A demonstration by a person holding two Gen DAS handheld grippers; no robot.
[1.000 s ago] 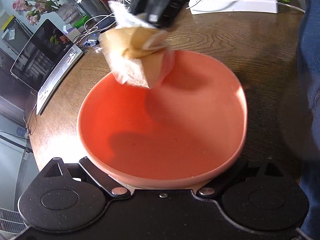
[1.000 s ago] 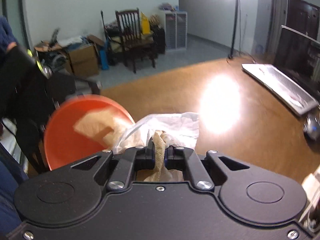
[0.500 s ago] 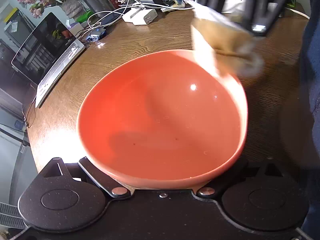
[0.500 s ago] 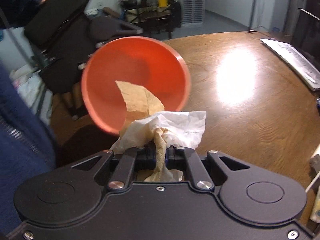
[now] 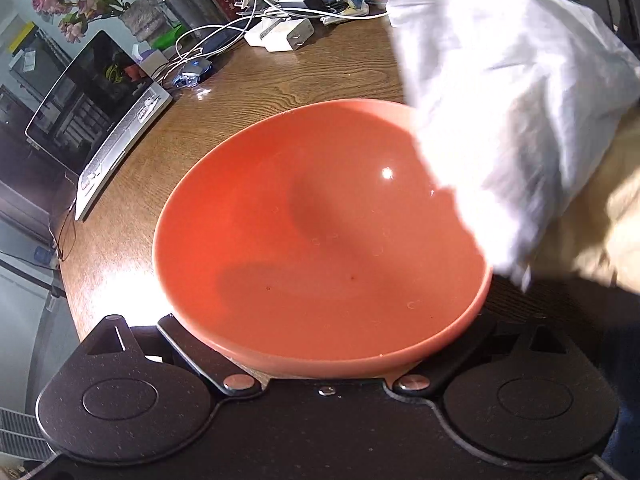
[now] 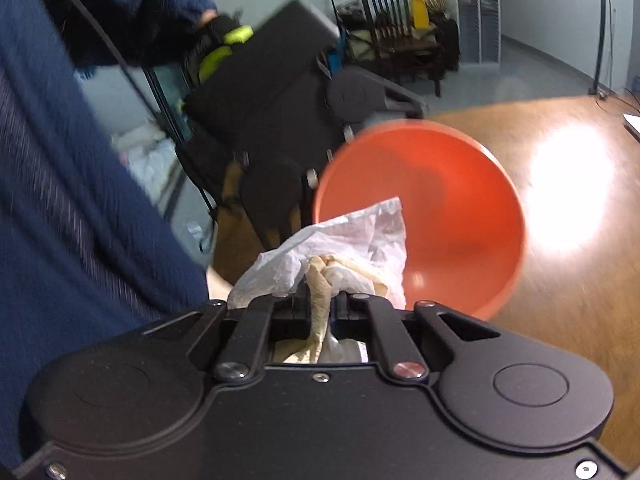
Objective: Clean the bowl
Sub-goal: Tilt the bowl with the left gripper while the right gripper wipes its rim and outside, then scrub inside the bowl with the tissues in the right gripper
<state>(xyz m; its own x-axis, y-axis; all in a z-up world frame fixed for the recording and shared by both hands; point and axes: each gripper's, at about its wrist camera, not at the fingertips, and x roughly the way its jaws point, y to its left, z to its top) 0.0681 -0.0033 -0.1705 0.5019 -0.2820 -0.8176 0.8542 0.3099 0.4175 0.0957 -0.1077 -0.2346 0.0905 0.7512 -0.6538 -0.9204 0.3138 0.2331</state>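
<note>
— Left wrist view: orange bowl (image 5: pixel 320 240) gripped at near rim by left gripper (image 5: pixel 326 364), tilted above wooden surface (image 5: pixel 280 80), specks inside

— Right wrist view: right gripper (image 6: pixel 320 304) jaws clenched on crumpled cloth (image 6: pixel 332 256), off bowl's edge

— Risks: rim slipping under wiping pressure; loose cloth corner snagging; specks missed

Glossy smooth bowl (image 5: pixel 320 240), crumpled paper wipe (image 5: pixel 500 120), wood-grain table (image 5: pixel 280 80)

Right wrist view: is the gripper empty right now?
No. The right gripper is shut on a crumpled wipe, white and tan paper bunched between its fingers, in front of the orange bowl.
</note>
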